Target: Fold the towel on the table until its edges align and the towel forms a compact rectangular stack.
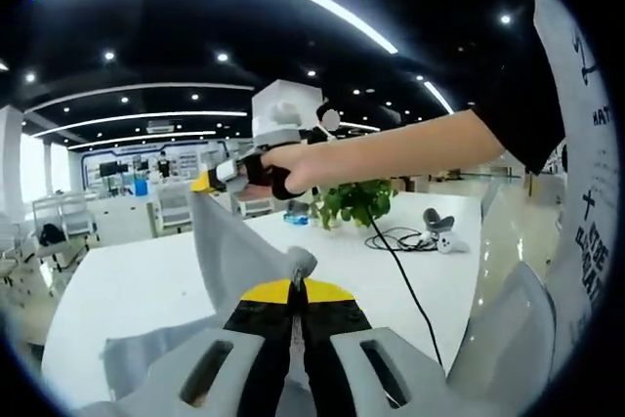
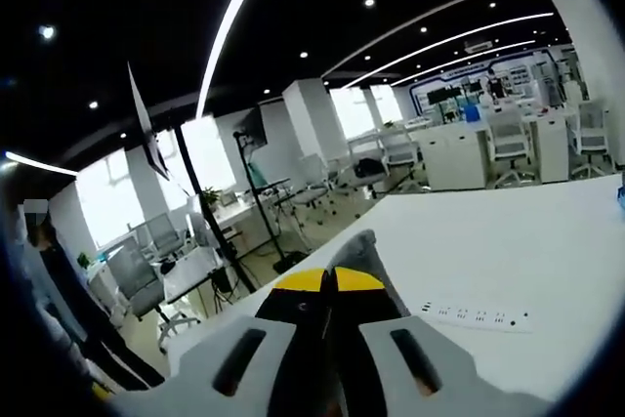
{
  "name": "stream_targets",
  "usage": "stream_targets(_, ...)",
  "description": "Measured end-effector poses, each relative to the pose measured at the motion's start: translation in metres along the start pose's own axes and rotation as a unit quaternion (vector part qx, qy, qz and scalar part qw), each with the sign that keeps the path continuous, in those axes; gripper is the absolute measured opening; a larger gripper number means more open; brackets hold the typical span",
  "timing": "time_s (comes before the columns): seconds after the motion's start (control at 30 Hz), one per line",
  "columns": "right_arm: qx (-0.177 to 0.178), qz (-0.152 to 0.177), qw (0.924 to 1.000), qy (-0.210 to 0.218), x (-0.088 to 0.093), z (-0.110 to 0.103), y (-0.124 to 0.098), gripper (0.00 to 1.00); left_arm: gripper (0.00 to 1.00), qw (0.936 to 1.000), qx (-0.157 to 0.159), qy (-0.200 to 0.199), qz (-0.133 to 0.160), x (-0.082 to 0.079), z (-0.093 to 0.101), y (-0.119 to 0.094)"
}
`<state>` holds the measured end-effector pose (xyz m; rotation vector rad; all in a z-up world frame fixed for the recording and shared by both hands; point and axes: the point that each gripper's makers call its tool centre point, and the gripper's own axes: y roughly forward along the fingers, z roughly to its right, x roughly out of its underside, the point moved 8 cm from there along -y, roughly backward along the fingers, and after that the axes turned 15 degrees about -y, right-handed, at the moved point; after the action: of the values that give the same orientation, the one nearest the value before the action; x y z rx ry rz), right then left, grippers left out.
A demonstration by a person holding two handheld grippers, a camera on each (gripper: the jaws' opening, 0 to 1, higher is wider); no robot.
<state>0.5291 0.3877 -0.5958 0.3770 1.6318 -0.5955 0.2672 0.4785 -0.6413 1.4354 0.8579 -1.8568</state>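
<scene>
soft matt grey cloth towel point(image 1: 229, 251), smooth white table point(image 1: 146, 285) top, matt plastic left hand-held gripper point(image 1: 298, 290)

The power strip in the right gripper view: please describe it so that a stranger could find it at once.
Start at the large white table that runs to the right of the yellow-tipped right claw. Just right of the claw's tips lies a flat white plastic power strip, long and narrow. Its row of small dark socket holes sets it apart from the bare tabletop around it.
</scene>
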Motion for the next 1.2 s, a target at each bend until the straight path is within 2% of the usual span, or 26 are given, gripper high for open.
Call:
stream_targets(0.37, -0.016, -0.006, 0.9999, -0.002, 0.001, -0.016, 0.023, 0.0, 0.02, 0.9994, -0.028, -0.02, 0.008, 0.003, -0.021, -0.018)
stream_targets(0.7, -0.025, -0.016, 0.9995, 0.004, 0.012, -0.026, 0.036, 0.0, 0.02, 0.9984, -0.048, -0.029, 0.007, 0.009, -0.033, -0.029)
stream_targets(0.9, -0.026, -0.027, 0.9993, -0.005, 0.02, -0.029, 0.045, 0.0, 0.02, 0.9972, -0.063, -0.04, -0.006, 0.02, -0.042, -0.034)
stream_targets(1.2, -0.029, -0.044, 0.9986, 0.007, 0.037, -0.032, 0.056, 0.0, 0.02, 0.9936, -0.091, -0.064, -0.017, 0.038, -0.057, -0.045)
